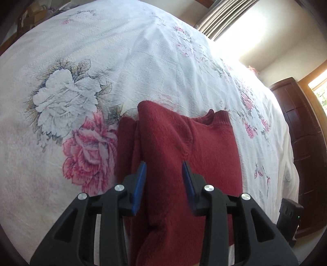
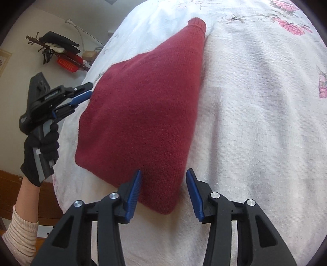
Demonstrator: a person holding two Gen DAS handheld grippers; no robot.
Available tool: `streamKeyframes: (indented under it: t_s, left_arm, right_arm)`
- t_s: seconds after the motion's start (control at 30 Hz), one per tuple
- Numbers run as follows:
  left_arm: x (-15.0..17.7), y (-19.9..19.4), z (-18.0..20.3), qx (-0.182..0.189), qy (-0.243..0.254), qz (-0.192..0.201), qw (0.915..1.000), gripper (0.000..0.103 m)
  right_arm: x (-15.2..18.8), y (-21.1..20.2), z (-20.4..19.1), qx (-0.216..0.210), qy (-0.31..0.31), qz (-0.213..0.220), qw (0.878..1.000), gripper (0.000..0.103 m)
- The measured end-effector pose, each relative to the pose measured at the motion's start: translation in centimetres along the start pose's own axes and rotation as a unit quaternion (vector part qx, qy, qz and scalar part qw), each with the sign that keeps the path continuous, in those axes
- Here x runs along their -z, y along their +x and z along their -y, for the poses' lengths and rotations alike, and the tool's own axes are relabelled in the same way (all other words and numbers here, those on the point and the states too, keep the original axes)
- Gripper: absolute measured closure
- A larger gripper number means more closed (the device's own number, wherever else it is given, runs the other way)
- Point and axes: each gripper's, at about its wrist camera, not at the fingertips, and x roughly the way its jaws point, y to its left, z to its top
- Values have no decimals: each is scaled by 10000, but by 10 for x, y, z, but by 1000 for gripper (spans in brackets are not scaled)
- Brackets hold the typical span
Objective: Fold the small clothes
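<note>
Left wrist view shows a soft dark red knitted sweater [image 1: 184, 147] lying on a bed with a white bedspread printed with pink and grey flowers [image 1: 85, 98]. One part of the sweater is folded over the rest, and its ribbed edge lies at the far side. The left gripper with black arms and blue pads [image 1: 164, 176] is just over the sweater. Its jaws are spread apart and hold nothing, with red cloth showing between them. A dark brown wooden cabinet [image 1: 302, 143] stands past the bed's right side, near grey curtains [image 1: 224, 16] and a bright window.

Right wrist view shows the same sweater [image 2: 147, 106] lying flat, with a ribbed cuff at its far tip. The right gripper with black arms and blue pads [image 2: 163, 184] is above the sweater's near corner. Its jaws are wide apart and grip nothing. The left gripper [image 2: 86, 93] is at the sweater's left edge, held by a hand in a black glove [image 2: 40, 151] with a cream ribbed sleeve [image 2: 20, 235].
</note>
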Motion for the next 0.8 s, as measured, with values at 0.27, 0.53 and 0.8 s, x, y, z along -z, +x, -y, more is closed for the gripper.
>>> streamKeyframes:
  t_s: [0.27, 0.53, 0.8]
  left_arm:
    - [-9, -16, 6, 341, -34, 638, 9974, 96]
    - [6, 25, -37, -51, -384, 98, 9992, 95]
    - [17, -22, -33, 274, -229, 98, 9993, 55]
  right_arm:
    - [3, 12, 6, -116, 9, 7, 9999, 57]
    - [5, 18, 12, -137, 32, -17, 9999, 54]
    - [-6, -1, -1, 22, -154, 118, 9998, 52]
